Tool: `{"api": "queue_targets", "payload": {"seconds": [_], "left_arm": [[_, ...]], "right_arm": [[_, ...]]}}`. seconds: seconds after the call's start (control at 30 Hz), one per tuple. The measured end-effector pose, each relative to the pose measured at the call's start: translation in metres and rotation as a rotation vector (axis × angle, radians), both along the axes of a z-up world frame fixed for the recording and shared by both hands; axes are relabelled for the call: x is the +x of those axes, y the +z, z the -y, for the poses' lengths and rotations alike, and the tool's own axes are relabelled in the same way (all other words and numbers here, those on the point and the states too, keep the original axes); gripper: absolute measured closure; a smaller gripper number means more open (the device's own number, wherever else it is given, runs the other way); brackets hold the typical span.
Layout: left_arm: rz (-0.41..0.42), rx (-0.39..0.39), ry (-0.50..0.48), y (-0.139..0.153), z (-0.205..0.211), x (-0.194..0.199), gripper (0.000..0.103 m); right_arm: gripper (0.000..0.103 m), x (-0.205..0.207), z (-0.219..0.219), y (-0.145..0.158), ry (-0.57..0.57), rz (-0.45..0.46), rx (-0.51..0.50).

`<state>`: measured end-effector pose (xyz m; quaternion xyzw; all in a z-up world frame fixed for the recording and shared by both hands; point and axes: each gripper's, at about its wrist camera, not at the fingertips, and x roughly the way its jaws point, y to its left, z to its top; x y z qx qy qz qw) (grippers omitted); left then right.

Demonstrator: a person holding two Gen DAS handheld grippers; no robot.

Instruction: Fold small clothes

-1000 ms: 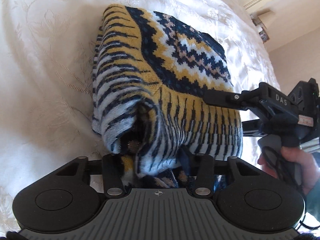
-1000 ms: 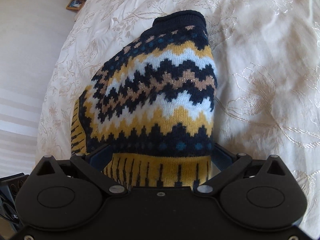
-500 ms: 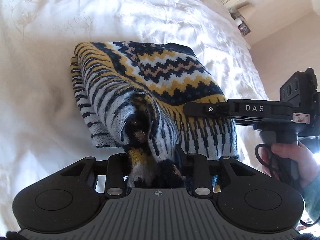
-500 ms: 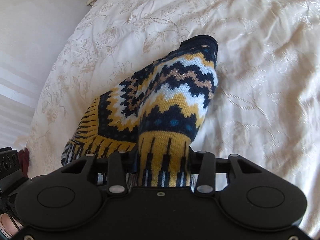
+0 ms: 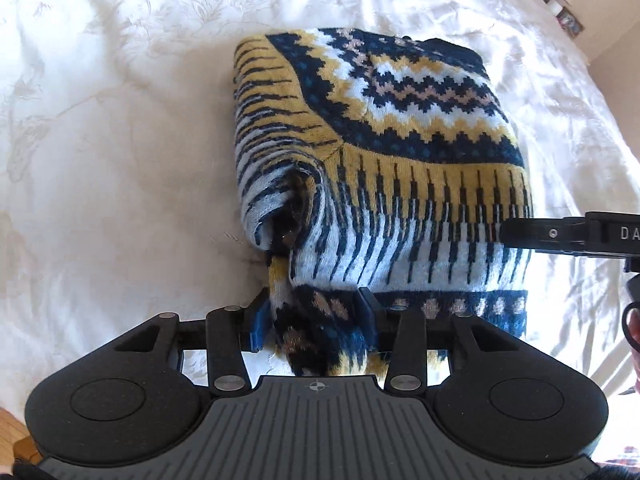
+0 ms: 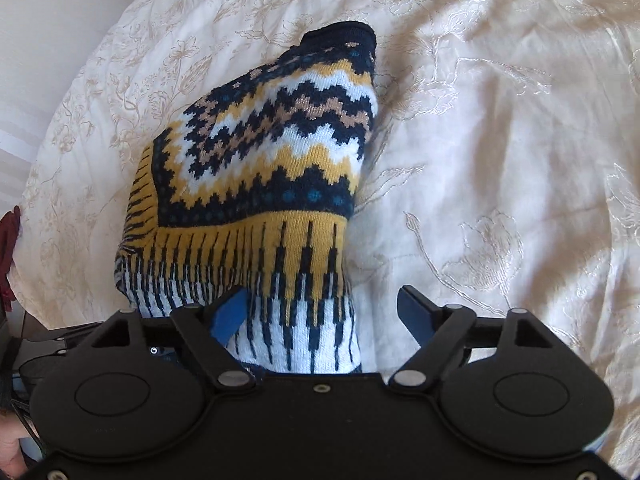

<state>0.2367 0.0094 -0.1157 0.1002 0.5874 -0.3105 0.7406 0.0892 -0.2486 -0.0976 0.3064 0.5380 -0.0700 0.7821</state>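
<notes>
Both claws opening: left claw w/ sweater hem still between pads, right claw spread, half-off. Sweater now folded mid-bed, nearer the edge; fold looks done

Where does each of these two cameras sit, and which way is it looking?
Left wrist: on the left gripper, looking steeply down at the sweater on the bedspread; jaws opening, knit bunched between them; right gripper at the right edge.
Right wrist: on the right gripper, looking steeply down; jaws opening, hem between them.
Shared: sweater, bedspread.
</notes>
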Motion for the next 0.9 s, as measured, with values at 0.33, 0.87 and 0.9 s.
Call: {"api": "queue_targets", "payload": {"seconds": [0.33, 0.87, 0.9], "left_arm": [[0.332, -0.078, -0.078, 0.071, 0.038, -0.017, 0.037], [0.232, 0.158, 0.002, -0.001, 0.075, 0.035, 0.013], [0.221, 0.164, 0.013, -0.003, 0.074, 0.037, 0.01]], "right_arm": [[0.0, -0.003, 0.017, 0.022, -0.111, 0.119, -0.096], [0.001, 0.054, 0.022, -0.043, -0.061, -0.093, -0.185], [0.001, 0.058, 0.021, -0.044, -0.047, -0.1, -0.2]]}}
